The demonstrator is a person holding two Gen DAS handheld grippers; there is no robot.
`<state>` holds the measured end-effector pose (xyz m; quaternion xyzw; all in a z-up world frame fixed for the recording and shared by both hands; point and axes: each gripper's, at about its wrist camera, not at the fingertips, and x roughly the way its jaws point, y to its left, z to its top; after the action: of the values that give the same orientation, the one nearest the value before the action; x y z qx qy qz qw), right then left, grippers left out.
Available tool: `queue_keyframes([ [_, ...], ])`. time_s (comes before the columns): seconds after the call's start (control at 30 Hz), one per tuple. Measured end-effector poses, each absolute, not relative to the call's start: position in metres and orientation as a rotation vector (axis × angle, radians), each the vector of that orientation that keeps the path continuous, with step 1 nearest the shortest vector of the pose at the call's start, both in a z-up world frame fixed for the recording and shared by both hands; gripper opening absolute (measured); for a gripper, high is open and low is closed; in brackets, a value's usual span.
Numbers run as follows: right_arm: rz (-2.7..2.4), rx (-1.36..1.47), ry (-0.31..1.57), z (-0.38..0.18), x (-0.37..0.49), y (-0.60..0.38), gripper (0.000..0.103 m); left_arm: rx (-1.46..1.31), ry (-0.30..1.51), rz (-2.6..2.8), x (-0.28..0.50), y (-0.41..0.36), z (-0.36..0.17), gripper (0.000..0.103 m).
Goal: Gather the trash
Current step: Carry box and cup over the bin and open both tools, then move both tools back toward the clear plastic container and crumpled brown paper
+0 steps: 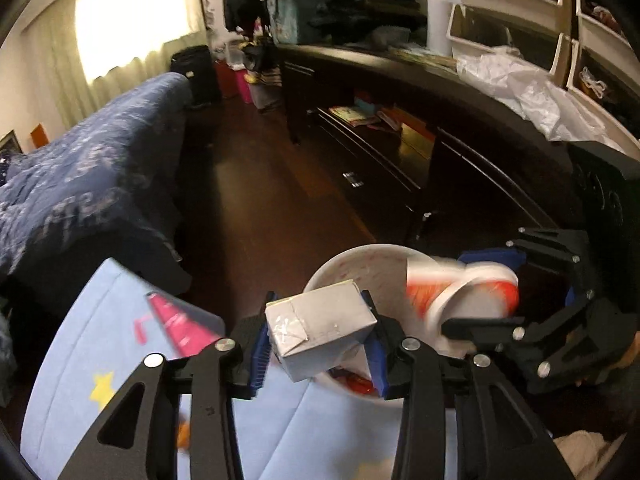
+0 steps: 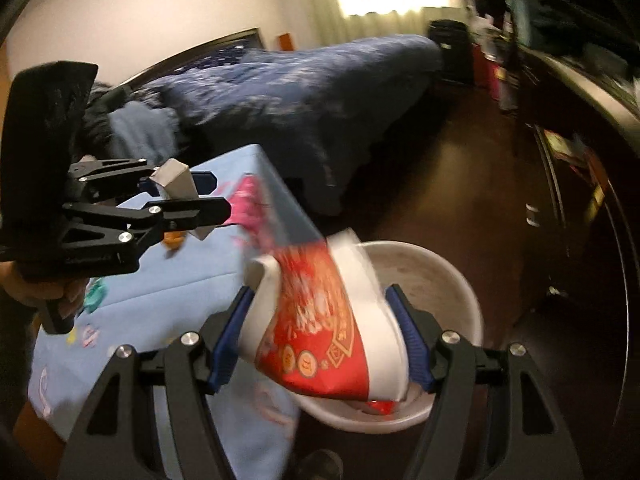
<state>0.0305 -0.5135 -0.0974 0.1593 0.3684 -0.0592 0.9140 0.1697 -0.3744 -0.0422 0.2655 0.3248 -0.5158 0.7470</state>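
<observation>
Lower centre: left hand-held gripper (image 1: pixel 320 344) clamped the light, crushable grey carton (image 1: pixel 320 332) by its sides; right hand-held gripper (image 2: pixel 324 336) held the flimsy red-and-white paper cup (image 2: pixel 320 320) over the white bin (image 2: pixel 448 276).

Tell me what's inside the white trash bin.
The white trash bin shows a bare, speckled inner wall and some red wrapper scraps near the bottom. The grey carton and red-and-white cup cover the rest.
</observation>
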Motion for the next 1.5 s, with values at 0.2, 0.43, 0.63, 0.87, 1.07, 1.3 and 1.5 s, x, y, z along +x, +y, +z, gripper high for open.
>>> queue_keyframes([
  [0.2,-0.136,0.384,0.781,-0.124,0.042,-0.532,0.090,0.613,0.763,-1.143,0.174,-0.412,-0.067,0.077],
  [0.43,-0.100,0.475,0.757,-0.132,0.042,-0.543,0.090,0.567,0.801,-1.163,0.180,-0.425,-0.078,0.095],
  [0.63,-0.050,0.464,0.679,-0.100,0.021,-0.527,0.092,0.495,0.745,-1.154,0.173,-0.393,-0.050,0.099],
  [0.87,0.102,0.346,0.600,-0.048,0.019,-0.461,0.099,0.384,0.678,-0.920,0.174,-0.280,-0.009,0.099],
  [1.07,0.257,0.160,0.661,-0.040,0.058,-0.368,0.100,0.353,0.665,-0.597,0.184,-0.142,-0.002,0.099],
  [1.3,0.389,-0.001,0.726,-0.044,0.105,-0.270,0.100,0.397,0.682,-0.329,0.214,-0.012,-0.025,0.099],
  [1.5,0.428,-0.025,0.753,-0.042,0.131,-0.233,0.100,0.499,0.626,-0.410,0.235,0.003,-0.044,0.099],
])
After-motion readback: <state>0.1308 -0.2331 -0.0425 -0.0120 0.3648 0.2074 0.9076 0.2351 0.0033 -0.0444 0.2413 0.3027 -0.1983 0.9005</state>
